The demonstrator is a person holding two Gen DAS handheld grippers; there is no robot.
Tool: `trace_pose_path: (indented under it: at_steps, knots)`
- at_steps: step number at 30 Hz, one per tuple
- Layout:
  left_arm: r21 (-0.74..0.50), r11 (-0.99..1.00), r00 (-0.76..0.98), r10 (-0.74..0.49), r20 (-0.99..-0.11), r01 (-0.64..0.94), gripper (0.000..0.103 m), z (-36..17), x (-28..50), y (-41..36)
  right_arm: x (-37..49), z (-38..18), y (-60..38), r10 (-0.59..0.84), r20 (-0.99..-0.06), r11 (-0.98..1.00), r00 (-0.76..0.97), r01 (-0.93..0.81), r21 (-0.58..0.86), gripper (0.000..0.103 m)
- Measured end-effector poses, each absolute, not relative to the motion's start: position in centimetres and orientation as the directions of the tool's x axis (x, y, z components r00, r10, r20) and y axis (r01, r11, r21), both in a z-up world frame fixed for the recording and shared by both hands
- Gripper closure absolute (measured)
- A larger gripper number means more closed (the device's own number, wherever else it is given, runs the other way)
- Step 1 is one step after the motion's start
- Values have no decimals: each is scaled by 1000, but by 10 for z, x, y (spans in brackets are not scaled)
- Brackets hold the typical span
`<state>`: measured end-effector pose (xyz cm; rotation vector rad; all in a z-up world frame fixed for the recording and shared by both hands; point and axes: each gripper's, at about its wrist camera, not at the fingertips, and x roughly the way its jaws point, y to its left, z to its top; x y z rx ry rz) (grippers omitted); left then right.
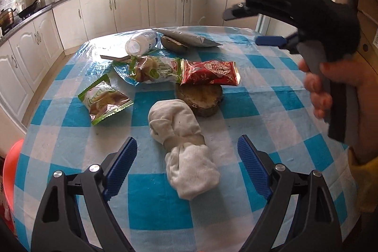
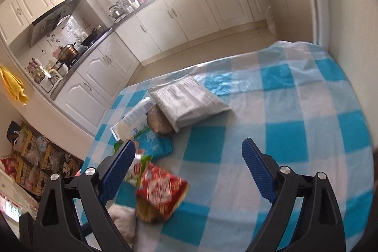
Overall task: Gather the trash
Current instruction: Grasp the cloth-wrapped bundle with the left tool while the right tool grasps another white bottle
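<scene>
Left gripper wide open, empty, straddling the knotted white rag mid-table near the front edge, long axis running between the pads; right gripper open, over the red wrapper.

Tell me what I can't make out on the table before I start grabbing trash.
- Brown slice: far half under the red wrapper, left wrist view.
- Second slice: mostly under the grey packet, right wrist view.
- Red wrapper print: motion-blurred, right wrist view.
- White cloth: partly behind the right gripper.
</scene>
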<state>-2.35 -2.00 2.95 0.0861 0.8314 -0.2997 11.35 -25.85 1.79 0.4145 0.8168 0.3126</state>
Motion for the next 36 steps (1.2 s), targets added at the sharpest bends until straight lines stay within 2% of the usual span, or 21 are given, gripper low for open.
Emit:
trace_pose_path:
  at_steps: [5,9,14,15,16,17,25,36]
  knots:
    - [-84,956,601,-243,-762,280,33,22,-11,-18,153,9,-239,419,-671,892,612,-140,429,12]
    - [-118,959,591,-254,-766,259,51,19,-5,-11,167,14,-213,470,-649,872,599,-200,447,12]
    - [-163,955,604,-283,-745,246,60,21,-7,0,170,29,-176,495,-630,865,598,-275,419,15]
    - [-172,955,612,-287,-737,241,61,23,-8,3,171,33,-166,493,-635,868,595,-289,403,22]
    - [-184,953,616,-295,-731,239,61,24,-8,7,173,36,-157,492,-640,870,591,-296,395,35]
    - [-192,952,617,-302,-727,239,61,25,-9,9,176,38,-151,492,-647,870,583,-301,390,38]
    - [-207,953,660,-301,-688,219,61,40,-19,35,194,32,-108,401,-742,916,538,-248,315,41]
    - [-239,958,699,-279,-659,157,61,46,-27,73,206,14,-87,265,-797,963,543,-180,199,42]
